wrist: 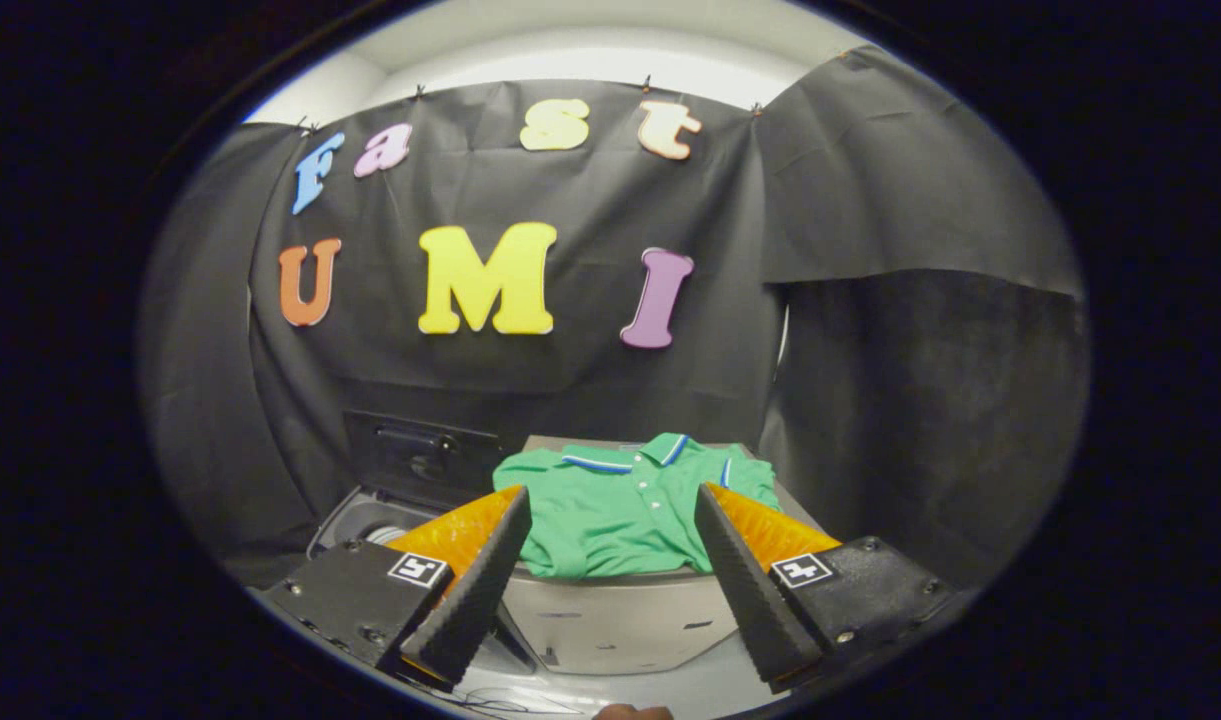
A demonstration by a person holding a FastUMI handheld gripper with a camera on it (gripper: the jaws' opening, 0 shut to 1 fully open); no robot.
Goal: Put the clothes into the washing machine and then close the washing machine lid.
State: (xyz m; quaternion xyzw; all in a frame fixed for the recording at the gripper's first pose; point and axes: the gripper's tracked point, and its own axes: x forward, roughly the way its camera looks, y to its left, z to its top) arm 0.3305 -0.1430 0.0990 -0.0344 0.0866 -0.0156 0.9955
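**Polo shirt waiting, fingers spread wide**

In the gripper view, I had the gripper (610, 520) spread wide and holding nothing, its two ribbed fingers (475, 590) framing the green polo shirt (620, 510) without touching it. The shirt lay folded, collar away from me, on top of a grey box-like stand (620, 620) just ahead of the fingertips, its near hem drooping slightly over the front edge. To the left of the stand sat the washing machine (355, 520), its dark lid (420, 455) raised against the booth wall and the drum opening showing below it, partly hidden behind my left finger.

I judged the shirt light, soft and limp: it would sag and unfold once lifted, so a single thin layer might slip out. The overhanging near hem looked the easiest place to take, pinching several folded layers together, or else bunching the fabric mid-body. The collar and placket seemed firmer but lay farther off. Nothing was in the drum yet that I could see, and the lid remained to be shut.
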